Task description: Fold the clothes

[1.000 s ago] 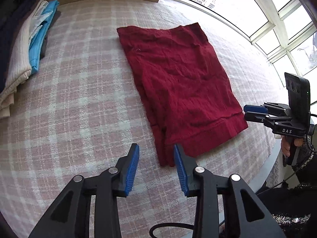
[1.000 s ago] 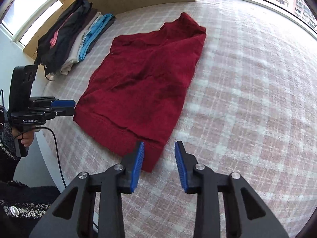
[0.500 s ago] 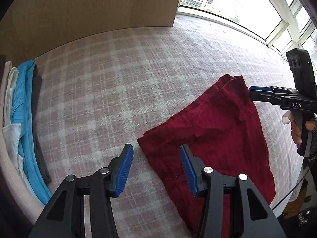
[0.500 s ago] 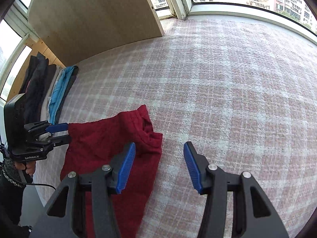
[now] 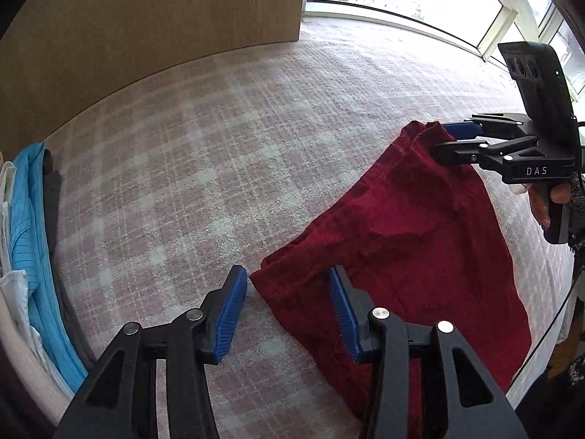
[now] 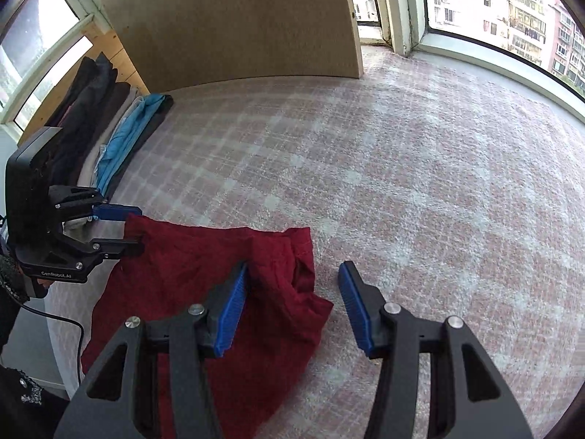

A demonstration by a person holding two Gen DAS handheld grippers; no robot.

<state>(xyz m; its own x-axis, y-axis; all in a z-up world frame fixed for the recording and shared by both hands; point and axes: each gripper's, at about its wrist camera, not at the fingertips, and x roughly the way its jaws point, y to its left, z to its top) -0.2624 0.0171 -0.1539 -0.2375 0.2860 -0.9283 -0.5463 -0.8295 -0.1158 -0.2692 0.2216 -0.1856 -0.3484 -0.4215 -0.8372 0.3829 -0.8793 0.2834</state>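
Both claws, left claw (image 5: 287, 305) and right claw (image 6: 292, 305), stay spread, now straddling the red garment (image 5: 402, 241) far corners.

- Under my fingers a pink-and-white plaid bed (image 6: 420, 168);
- a dark red garment (image 5: 413, 241) lies rumpled on it;
- folded clothes (image 6: 120, 139) stacked along its left edge.

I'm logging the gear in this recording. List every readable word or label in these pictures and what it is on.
"DAS": white letters on the black body of the right tool, seen from the left wrist camera.
"GenRobot.AI": small white letters on the black body of the left tool, seen from the right wrist camera.
No readable text on the red garment, the stacked clothes or the buildings outside; anything there is too small to read.
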